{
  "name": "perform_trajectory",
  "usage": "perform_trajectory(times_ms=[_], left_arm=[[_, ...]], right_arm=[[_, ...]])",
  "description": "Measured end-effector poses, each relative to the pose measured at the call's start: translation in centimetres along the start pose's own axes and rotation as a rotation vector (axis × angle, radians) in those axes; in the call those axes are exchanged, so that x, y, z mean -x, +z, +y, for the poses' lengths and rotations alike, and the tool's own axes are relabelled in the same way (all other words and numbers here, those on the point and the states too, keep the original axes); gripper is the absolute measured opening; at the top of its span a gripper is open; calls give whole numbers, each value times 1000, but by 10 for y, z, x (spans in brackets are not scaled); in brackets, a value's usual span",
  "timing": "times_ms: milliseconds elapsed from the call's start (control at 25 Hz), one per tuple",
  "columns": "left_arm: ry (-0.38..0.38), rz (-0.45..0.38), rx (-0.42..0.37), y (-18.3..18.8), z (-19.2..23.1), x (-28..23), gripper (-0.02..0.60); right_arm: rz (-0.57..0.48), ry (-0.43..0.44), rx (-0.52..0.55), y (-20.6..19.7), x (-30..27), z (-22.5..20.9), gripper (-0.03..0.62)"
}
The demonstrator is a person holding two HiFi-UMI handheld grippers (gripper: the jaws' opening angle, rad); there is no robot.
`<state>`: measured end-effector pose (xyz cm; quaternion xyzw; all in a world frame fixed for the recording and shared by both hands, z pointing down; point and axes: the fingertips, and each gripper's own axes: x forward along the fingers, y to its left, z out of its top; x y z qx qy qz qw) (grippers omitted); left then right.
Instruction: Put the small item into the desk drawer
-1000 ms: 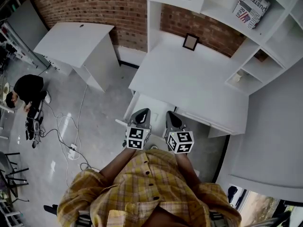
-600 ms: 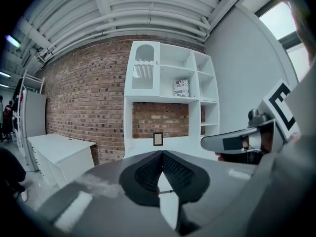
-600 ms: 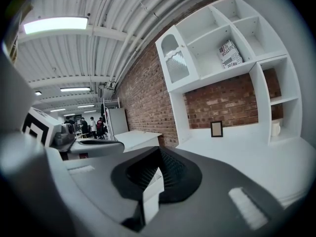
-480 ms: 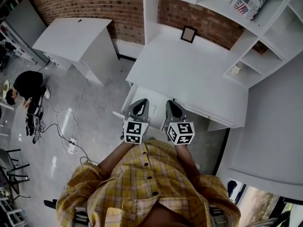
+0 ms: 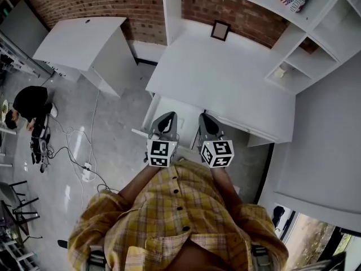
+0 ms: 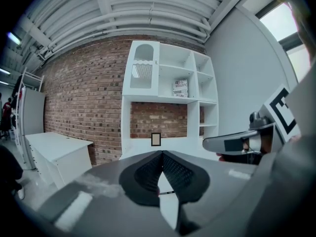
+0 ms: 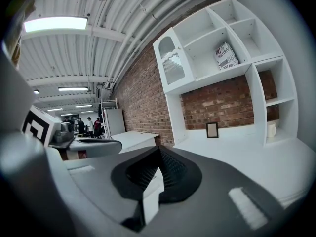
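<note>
"So, what are the tools doing?"

"Both are clenched on nothing. The left tool (image 6: 161,153) has its jaws tip to tip, and so does the right tool (image 7: 158,150). They hang side by side over the pulled-out drawer (image 5: 161,109) at the front of the bench (image 5: 225,78)."

"And the small item (image 5: 281,72)?"

"It's pale and stands in the low cubby at the bench's right end, well apart from both tools. I cannot tell what it is."

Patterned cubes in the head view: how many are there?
2. One cube sits on the left hand-held gripper, another on the right hand-held gripper, side by side ahead of the person's plaid shirt. None seem hidden.
</note>
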<state>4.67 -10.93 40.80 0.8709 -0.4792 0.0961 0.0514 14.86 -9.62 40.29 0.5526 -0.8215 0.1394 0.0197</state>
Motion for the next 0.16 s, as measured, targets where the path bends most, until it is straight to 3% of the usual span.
perform_trajectory(times_ms=[160], left_arm=[[-18,-3,-16,0,-11,-13,0]], right_arm=[[-9,-18,7,5,5,-15,-3]])
